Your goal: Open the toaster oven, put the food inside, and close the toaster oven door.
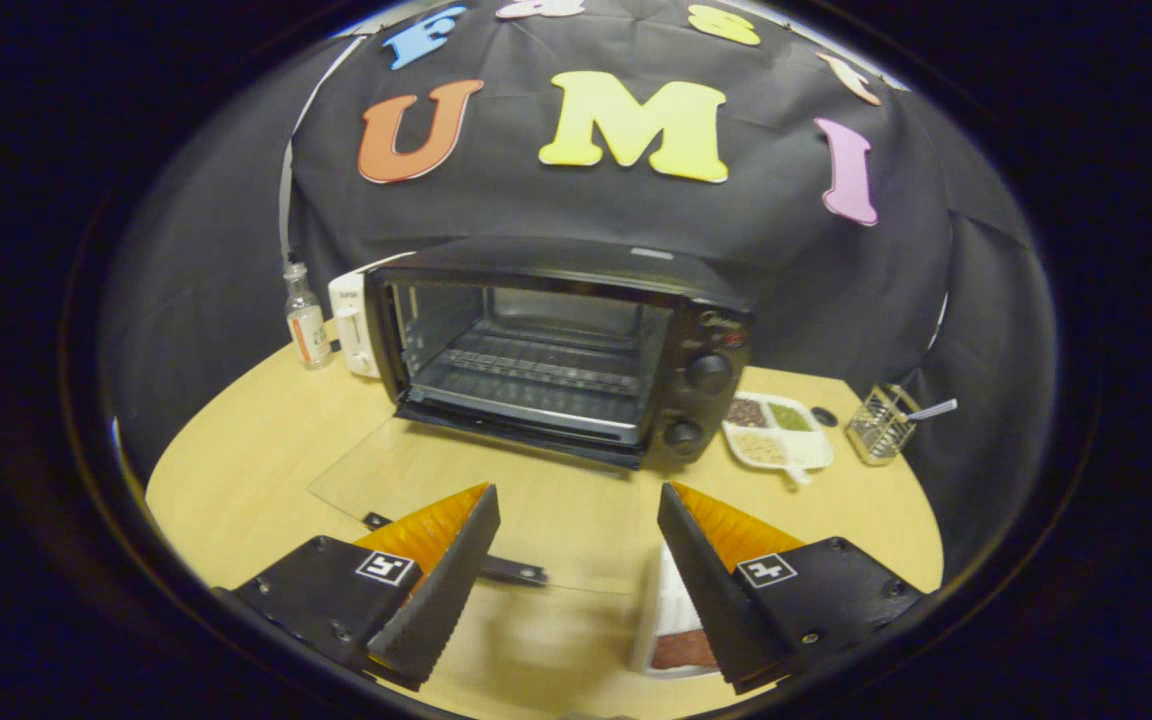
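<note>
Toaster oven: black, at the back of the counter, beyond the fingers; cavity exposed, wire rack showing inside.
Oven door: clear glass, swung fully down and lying flat toward the fingers; its dark handle bar sits at the near edge, between the fingers.
Knobs: on the oven's right panel, stacked one above another.
Food: reddish-brown piece in a white tray, on the counter, partly hidden behind the right finger; blurred.
Gripper: fingers spread wide, pinching nothing. Whether the right finger touches the tray cannot be told.
Divided dish: white, just right of the oven, with dark, green and pale fillings in separate sections.
Wire basket: right of the dish, a pale utensil leaning out.
Bottle: clear, labelled, left of the oven.
White appliance: between bottle and oven.
Writing: bottle label and oven panel too small to read; the square markers on the gripper carry patterns, not words.
</note>
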Motion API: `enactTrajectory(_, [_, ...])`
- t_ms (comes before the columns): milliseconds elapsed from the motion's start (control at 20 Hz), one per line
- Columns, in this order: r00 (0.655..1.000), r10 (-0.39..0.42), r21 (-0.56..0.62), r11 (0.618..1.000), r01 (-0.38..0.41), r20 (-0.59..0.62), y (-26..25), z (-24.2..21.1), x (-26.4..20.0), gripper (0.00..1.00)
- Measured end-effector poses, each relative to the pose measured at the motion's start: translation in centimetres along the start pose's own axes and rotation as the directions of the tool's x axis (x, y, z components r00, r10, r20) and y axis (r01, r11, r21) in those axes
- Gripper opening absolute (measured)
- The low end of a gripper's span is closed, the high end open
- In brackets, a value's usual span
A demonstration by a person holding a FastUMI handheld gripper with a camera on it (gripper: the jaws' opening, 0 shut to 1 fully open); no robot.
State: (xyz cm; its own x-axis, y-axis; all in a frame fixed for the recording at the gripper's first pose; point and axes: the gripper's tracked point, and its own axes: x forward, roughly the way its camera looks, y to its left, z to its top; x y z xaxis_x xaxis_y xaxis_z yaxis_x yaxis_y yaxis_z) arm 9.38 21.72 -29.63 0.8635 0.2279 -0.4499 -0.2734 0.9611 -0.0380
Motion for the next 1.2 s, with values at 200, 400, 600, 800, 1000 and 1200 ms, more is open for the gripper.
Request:
enactTrajectory(200, [0.998,-0.059,-0.007,0.998,0.059,-0.038,-8.7,-1.6,-1.5,1.0])
enactTrajectory(400, [0.989,0.012,0.113,0.994,0.004,-0.144,-12.5,-6.2,-2.6,1.0])
enactTrajectory(600, [0.964,0.169,0.207,0.97,-0.126,-0.206,-11.7,-9.6,-2.9,0.96])
enactTrajectory(800, [0.879,0.393,0.399,0.876,-0.27,-0.269,-8.4,-12.1,-4.4,0.81])
enactTrajectory(1000, [0.85,0.468,0.502,0.81,-0.303,-0.242,-7.9,-11.7,-4.8,0.43])
enactTrajectory(1200, [0.846,0.476,0.501,0.807,-0.313,-0.239,-7.7,-10.6,-5.6,0.17])
